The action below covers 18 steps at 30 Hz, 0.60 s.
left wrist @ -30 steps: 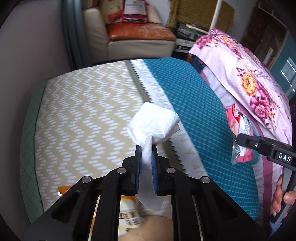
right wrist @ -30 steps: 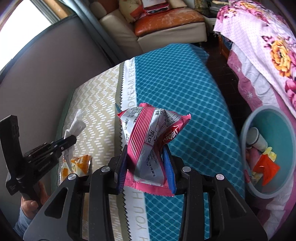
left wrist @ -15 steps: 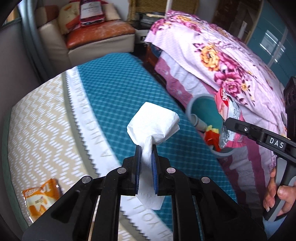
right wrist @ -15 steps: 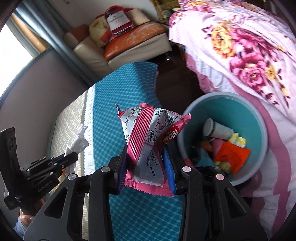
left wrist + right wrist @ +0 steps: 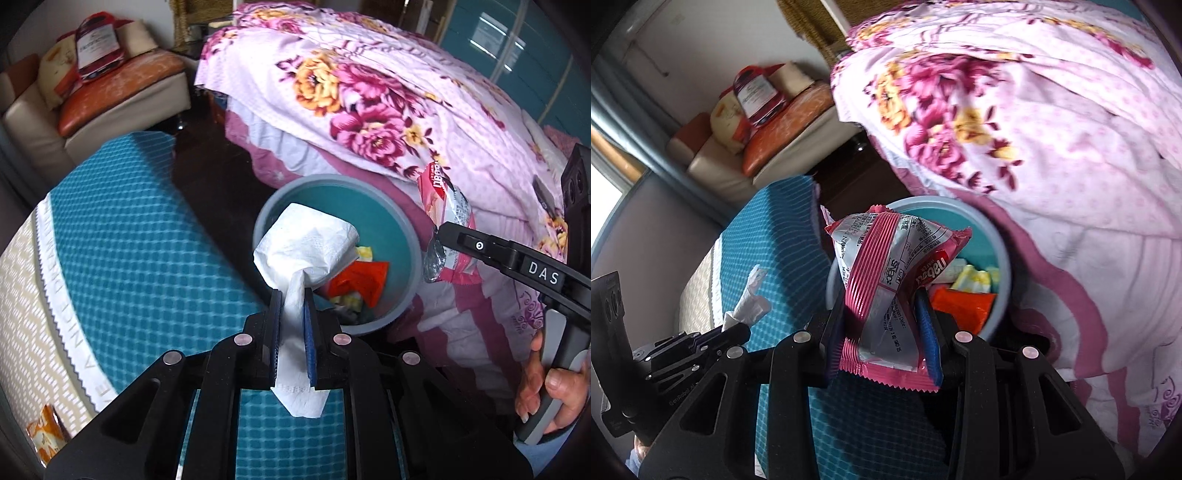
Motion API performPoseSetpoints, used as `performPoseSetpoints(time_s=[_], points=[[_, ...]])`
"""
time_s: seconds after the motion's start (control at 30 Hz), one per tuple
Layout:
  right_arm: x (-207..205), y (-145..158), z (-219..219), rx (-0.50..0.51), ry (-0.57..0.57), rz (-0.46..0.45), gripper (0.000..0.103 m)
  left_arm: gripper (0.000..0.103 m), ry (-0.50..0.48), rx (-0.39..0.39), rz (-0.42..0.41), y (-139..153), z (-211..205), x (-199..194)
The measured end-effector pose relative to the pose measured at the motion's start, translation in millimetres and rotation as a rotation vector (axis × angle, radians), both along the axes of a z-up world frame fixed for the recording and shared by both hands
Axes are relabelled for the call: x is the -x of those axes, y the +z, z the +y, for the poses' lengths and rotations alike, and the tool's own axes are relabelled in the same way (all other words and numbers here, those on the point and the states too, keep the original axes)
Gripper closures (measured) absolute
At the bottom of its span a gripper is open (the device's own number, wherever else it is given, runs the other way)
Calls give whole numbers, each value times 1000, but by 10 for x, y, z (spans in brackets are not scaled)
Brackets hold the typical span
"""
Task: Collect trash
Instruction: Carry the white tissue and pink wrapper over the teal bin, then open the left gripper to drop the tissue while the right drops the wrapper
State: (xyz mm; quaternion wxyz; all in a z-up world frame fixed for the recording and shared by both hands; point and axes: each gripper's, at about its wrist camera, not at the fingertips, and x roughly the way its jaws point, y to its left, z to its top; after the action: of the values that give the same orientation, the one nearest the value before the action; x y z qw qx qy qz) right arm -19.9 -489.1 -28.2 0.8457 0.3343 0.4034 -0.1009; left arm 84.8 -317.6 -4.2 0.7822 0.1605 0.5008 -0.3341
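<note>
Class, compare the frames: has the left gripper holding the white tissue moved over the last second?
Yes. The left gripper, shut on the white tissue, has swung from above the beige-and-teal mattress to the round grey bin beside it.

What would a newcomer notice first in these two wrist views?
The white tissue pinched in the left tool, in front of the teal bin. Then the pink wrapper clamped in the right tool, also before the bin, which already holds orange and yellow trash. The floral blanket fills the background.
</note>
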Motion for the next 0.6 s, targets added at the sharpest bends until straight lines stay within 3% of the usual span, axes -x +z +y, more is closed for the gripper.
performPoseSetpoints(time_s=[0.2, 0.6], points=[[41, -72, -172, -1, -10, 15, 69, 91, -23, -23, 23, -162, -304, -19], [-43, -200, -259, -9, -32, 47, 68, 89, -33, -56, 64, -418, -505, -189]])
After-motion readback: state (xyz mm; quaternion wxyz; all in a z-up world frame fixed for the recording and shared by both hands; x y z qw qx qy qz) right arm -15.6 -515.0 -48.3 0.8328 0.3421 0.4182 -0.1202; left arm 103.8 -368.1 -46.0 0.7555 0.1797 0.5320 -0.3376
